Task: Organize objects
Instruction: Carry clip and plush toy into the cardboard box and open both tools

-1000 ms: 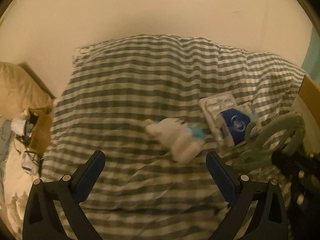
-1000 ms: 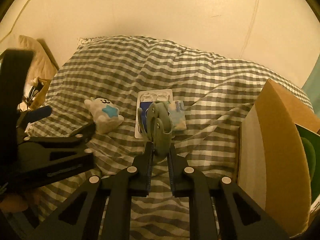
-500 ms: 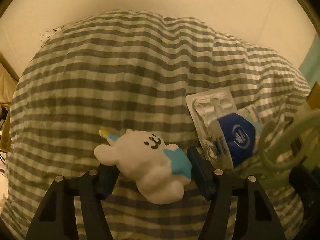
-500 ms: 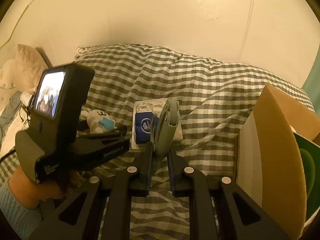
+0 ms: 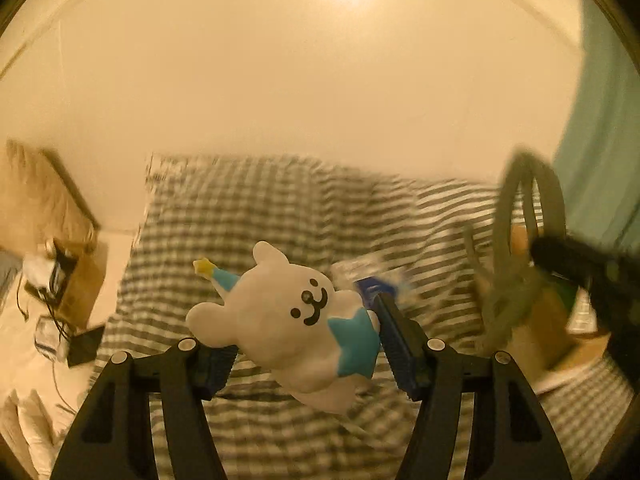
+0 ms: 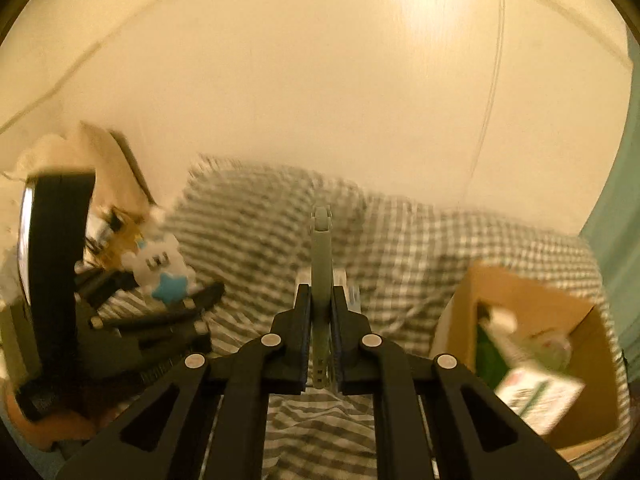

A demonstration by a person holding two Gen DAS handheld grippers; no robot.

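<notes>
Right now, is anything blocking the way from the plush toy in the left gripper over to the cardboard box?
Possibly: the right gripper, holding a green looped object, hangs between the plush toy and the cardboard box. Nothing else visible does.

The left gripper (image 5: 304, 344) points downward, its blue pads pressed against either side of a plush toy (image 5: 292, 320). The right gripper (image 6: 320, 308) is clamped tight on a thin green loop (image 6: 321, 264).
</notes>
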